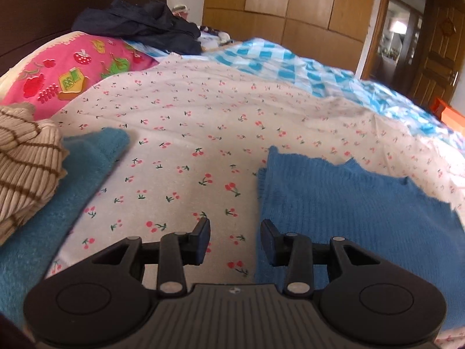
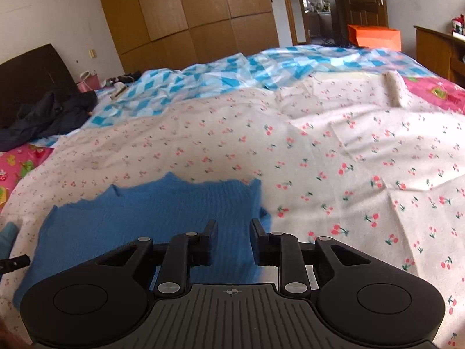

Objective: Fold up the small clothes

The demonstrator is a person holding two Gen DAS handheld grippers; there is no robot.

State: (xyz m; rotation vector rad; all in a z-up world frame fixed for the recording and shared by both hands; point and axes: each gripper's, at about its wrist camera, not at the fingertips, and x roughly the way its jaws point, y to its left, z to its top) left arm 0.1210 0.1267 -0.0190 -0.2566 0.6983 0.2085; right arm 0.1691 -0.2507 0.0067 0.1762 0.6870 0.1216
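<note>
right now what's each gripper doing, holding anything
Left gripper: open, holding nothing, at the blue sweater's edge.
Right gripper: open, holding nothing, over the sweater.

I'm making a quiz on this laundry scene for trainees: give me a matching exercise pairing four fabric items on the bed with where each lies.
Items:
1. blue knit sweater
2. striped beige knit
3. dark jacket
4. teal sweater

Places:
A. heaped by the headboard
B. spread flat ahead of both grippers
C. under the striped knit
D. on top of the teal garment

Pairs: 1-B, 2-D, 3-A, 4-C
</note>
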